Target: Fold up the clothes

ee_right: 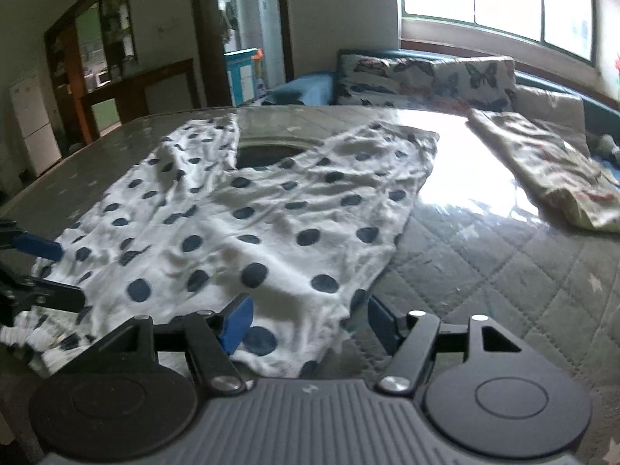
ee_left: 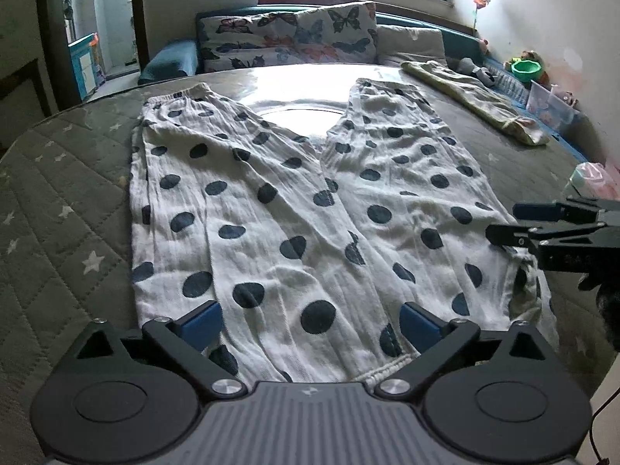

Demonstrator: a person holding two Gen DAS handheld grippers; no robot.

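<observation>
White trousers with dark blue dots [ee_left: 294, 201] lie flat on a grey quilted mattress [ee_left: 66, 209], legs pointing away towards the pillows. The elastic waistband [ee_left: 387, 370] is at the near edge. My left gripper [ee_left: 310, 325] stands wide open just above the waist end, blue pads apart and not pressing the cloth. My right gripper [ee_left: 502, 221] reaches in from the right at the trousers' side edge. In the right wrist view the right gripper [ee_right: 309, 323] is open, with the near corner of the trousers [ee_right: 271, 232] lying loose between its fingers. The left gripper [ee_right: 71, 273] shows at that view's left edge.
A butterfly-print pillow [ee_left: 294, 35] and a plain cushion [ee_left: 410, 44] line the far edge under a window. A yellowish folded garment [ee_left: 476, 97] lies far right on the mattress. Toys, a green bowl [ee_left: 525, 68] and a clear box [ee_left: 550, 104] sit along the right wall.
</observation>
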